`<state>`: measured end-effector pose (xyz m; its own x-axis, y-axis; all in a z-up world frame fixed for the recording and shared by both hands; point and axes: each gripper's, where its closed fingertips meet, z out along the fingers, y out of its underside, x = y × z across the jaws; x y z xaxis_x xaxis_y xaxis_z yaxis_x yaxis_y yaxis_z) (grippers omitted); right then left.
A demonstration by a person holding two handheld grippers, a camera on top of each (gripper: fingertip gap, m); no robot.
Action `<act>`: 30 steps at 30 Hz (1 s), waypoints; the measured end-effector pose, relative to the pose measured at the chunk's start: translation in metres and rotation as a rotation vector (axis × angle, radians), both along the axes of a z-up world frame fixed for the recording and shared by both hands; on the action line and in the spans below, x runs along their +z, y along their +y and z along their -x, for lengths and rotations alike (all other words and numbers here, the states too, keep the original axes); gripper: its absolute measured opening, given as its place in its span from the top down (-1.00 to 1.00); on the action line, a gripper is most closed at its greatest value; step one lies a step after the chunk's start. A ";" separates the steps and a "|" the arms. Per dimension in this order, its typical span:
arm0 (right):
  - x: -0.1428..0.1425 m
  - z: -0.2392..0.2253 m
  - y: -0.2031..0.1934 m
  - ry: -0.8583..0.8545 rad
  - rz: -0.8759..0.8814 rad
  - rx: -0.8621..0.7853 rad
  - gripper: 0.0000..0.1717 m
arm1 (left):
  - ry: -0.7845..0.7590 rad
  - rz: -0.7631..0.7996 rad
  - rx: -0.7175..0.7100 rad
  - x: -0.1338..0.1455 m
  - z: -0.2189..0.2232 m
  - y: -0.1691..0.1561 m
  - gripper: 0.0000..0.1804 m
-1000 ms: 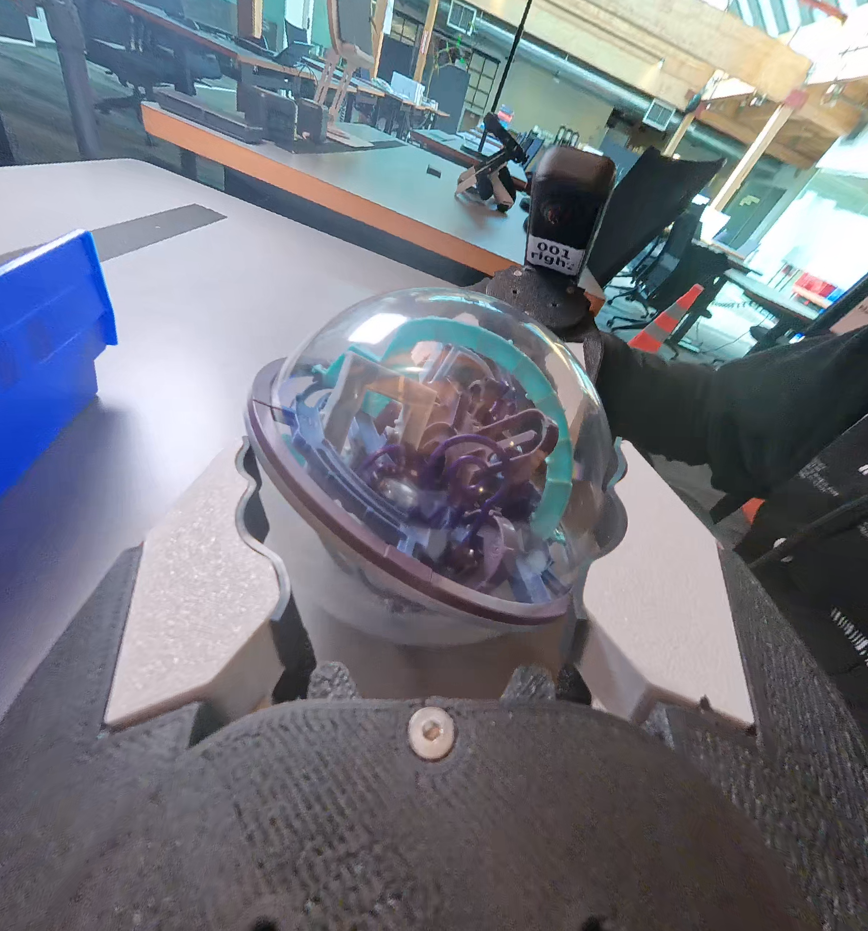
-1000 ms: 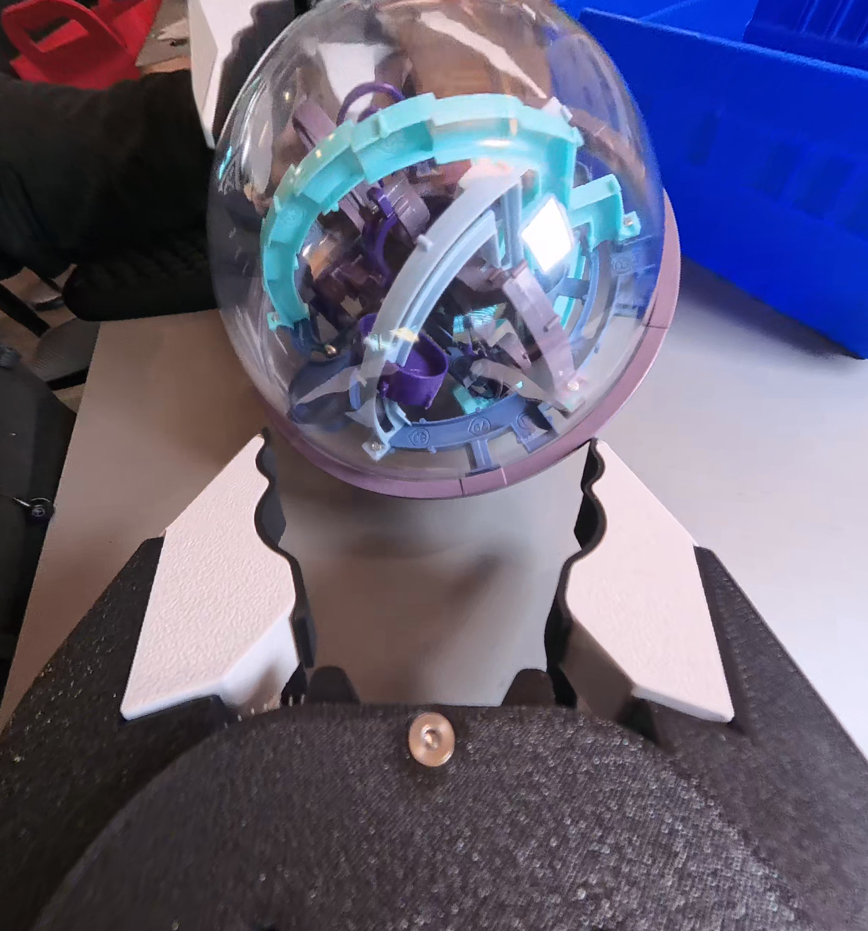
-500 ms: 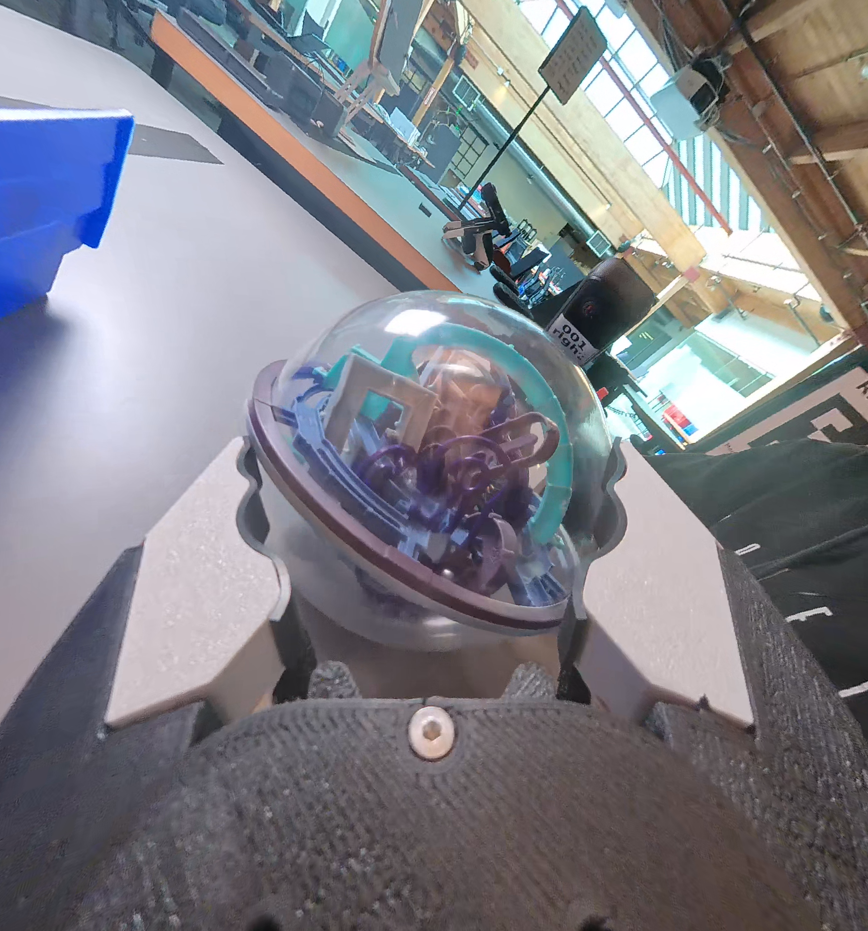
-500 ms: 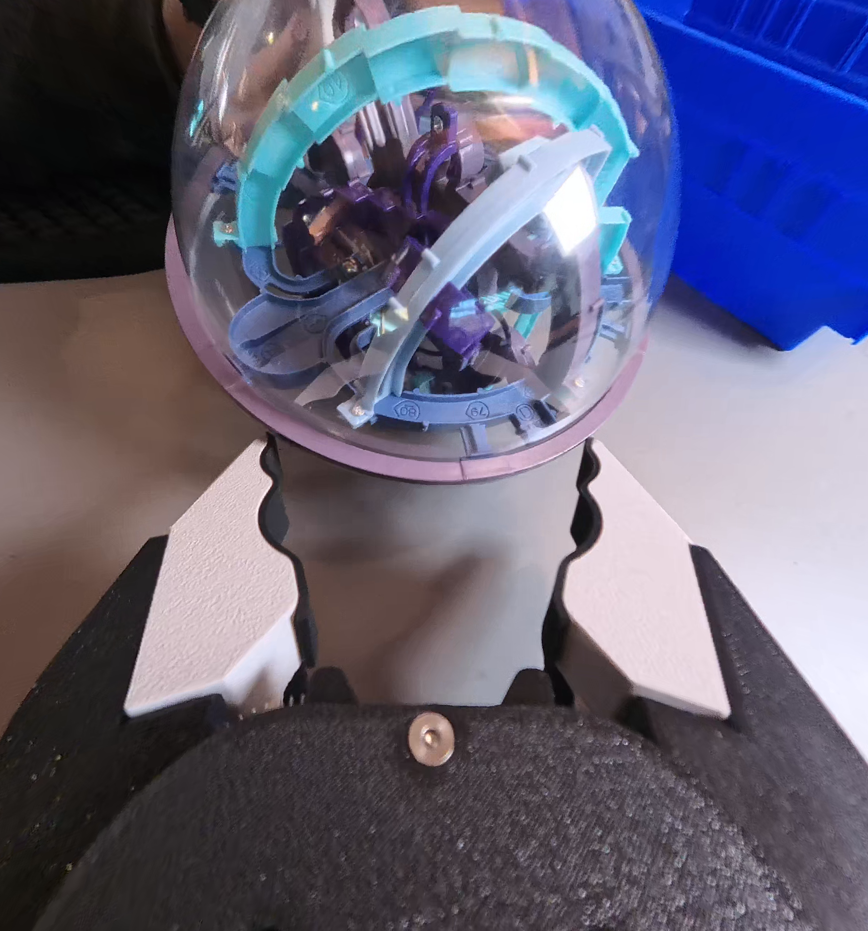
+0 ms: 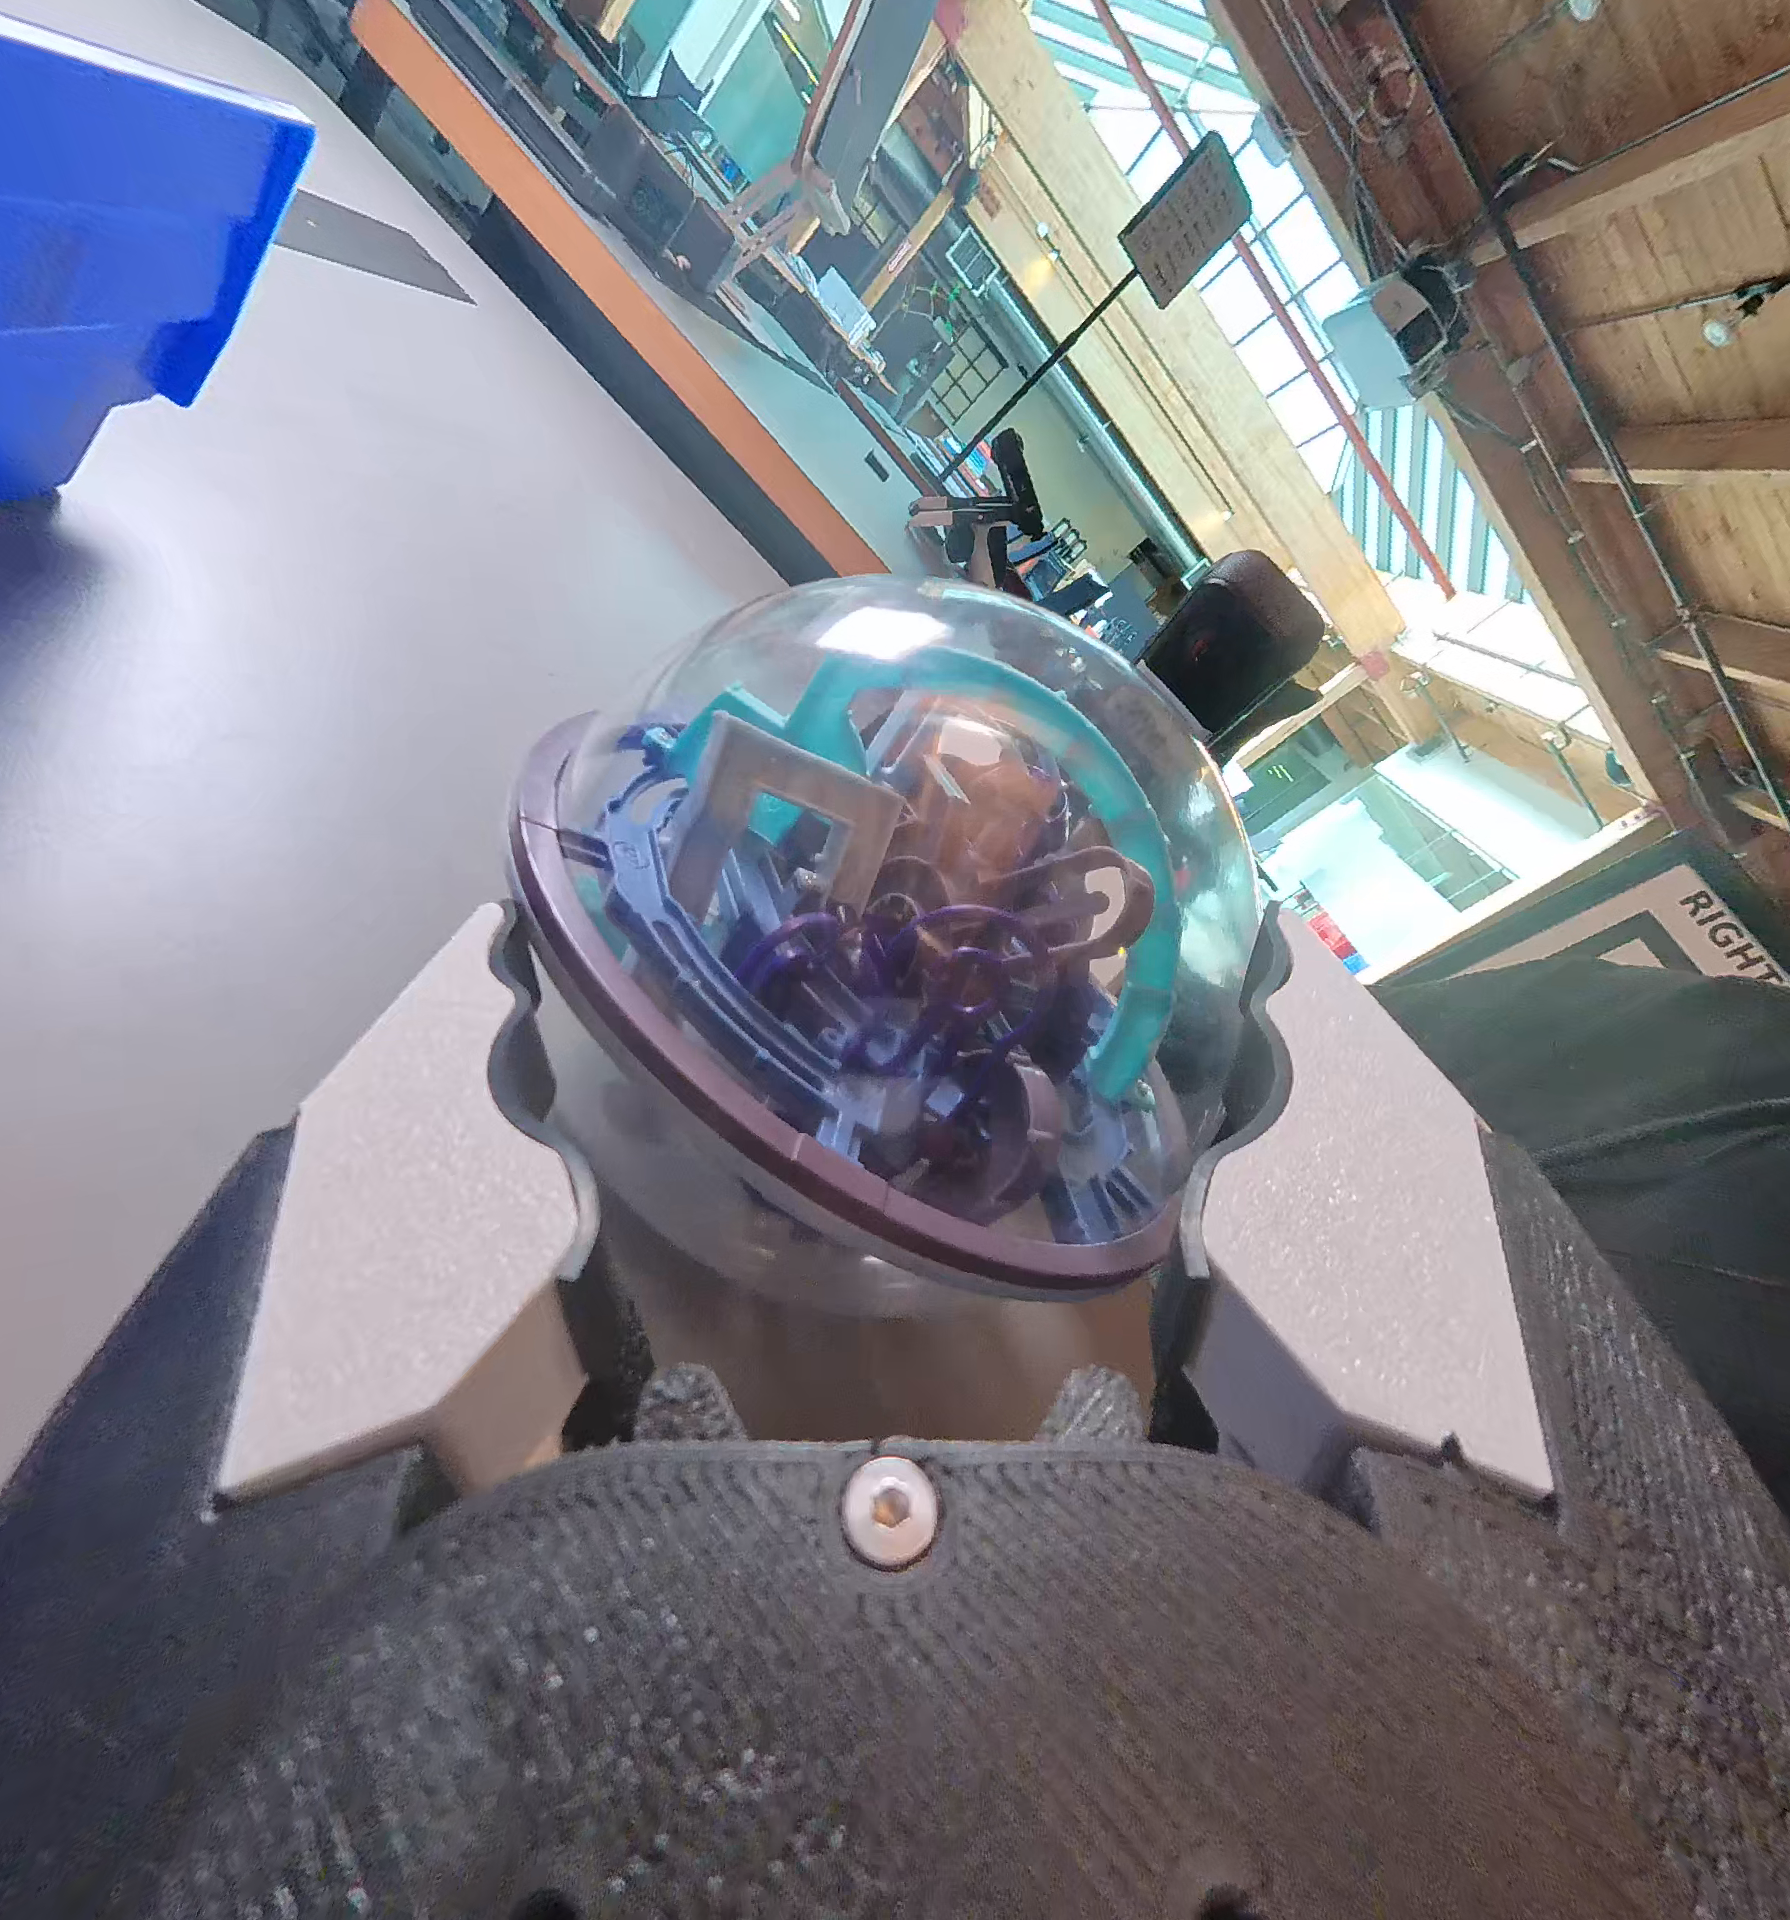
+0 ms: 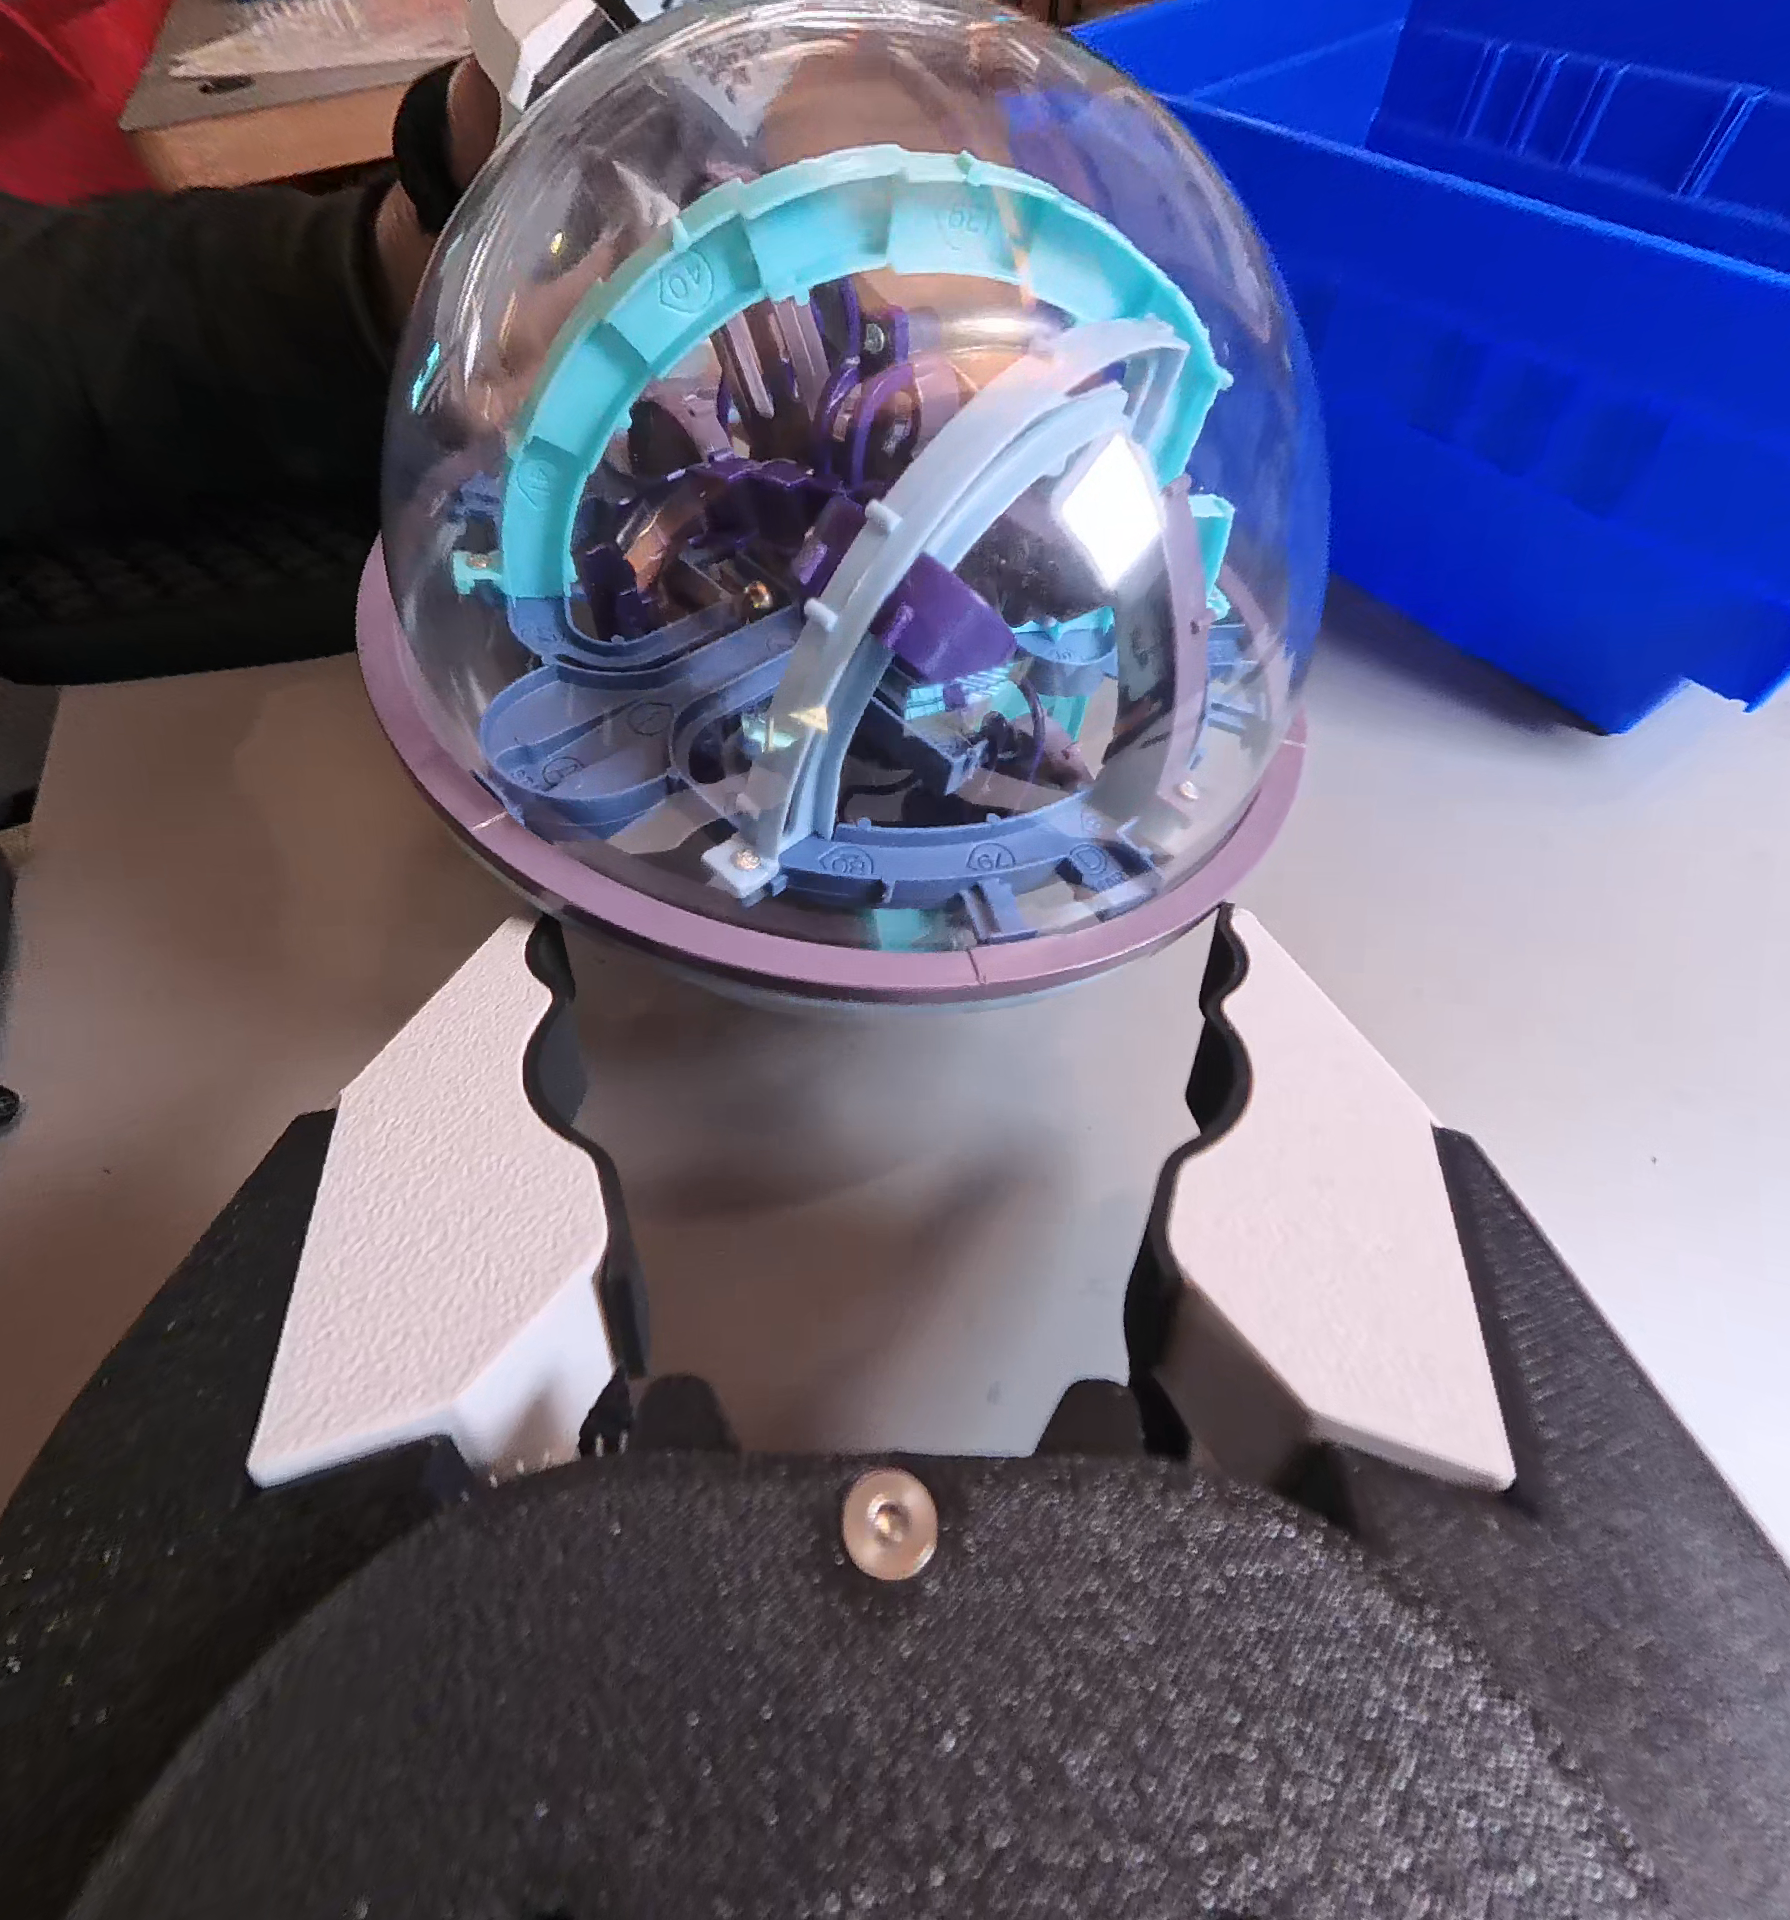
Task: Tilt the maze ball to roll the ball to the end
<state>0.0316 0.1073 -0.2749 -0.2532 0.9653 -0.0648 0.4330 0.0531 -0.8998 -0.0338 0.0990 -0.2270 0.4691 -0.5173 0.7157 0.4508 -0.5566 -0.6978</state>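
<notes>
Clear plastic maze ball sits wedged between the left gripper's 2 pads, tilted above the grey table. The right gripper stands spread, fingertips at the ball's purple rim.

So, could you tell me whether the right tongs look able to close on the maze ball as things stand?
Probably yes: the right tongs stand open, their tips at the maze ball's purple rim, nothing between. The left tongs already grip it.

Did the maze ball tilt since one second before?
Yes. Against the blue bin, the maze ball's purple rim changed from steeply slanted to almost level.
</notes>
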 end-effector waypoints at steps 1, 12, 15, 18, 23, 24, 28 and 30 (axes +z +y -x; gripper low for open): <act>0.000 0.000 0.000 -0.001 0.001 0.003 -0.38 | -0.001 -0.003 0.000 0.000 0.000 -0.001 -0.46; 0.013 -0.027 -0.001 -0.025 -0.014 -0.180 -0.40 | 0.046 -0.024 0.054 -0.001 -0.008 -0.005 -0.46; 0.022 -0.025 -0.013 0.016 0.022 -0.259 -0.43 | 0.047 -0.018 0.071 -0.001 -0.012 -0.005 -0.45; 0.023 -0.017 -0.013 0.039 0.007 -0.324 -0.50 | 0.048 -0.004 0.082 -0.003 -0.018 -0.006 -0.45; 0.027 -0.016 -0.010 0.061 -0.044 -0.234 -0.55 | 0.059 0.042 0.060 -0.010 -0.023 -0.014 -0.48; 0.028 -0.016 -0.008 0.063 -0.044 -0.204 -0.54 | 0.083 0.041 0.026 -0.013 -0.026 -0.018 -0.52; 0.031 -0.014 0.002 0.065 0.037 -0.122 -0.51 | 0.351 -0.173 0.030 -0.008 -0.017 -0.015 -0.68; 0.034 -0.013 0.005 0.077 0.042 -0.072 -0.47 | 0.508 -0.286 0.025 -0.003 -0.012 -0.008 -0.72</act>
<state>0.0446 0.1126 -0.2409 -0.1889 0.9780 -0.0889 0.3633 -0.0144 -0.9315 -0.0213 0.0910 -0.2302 0.7314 -0.6416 0.2310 0.0307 -0.3074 -0.9511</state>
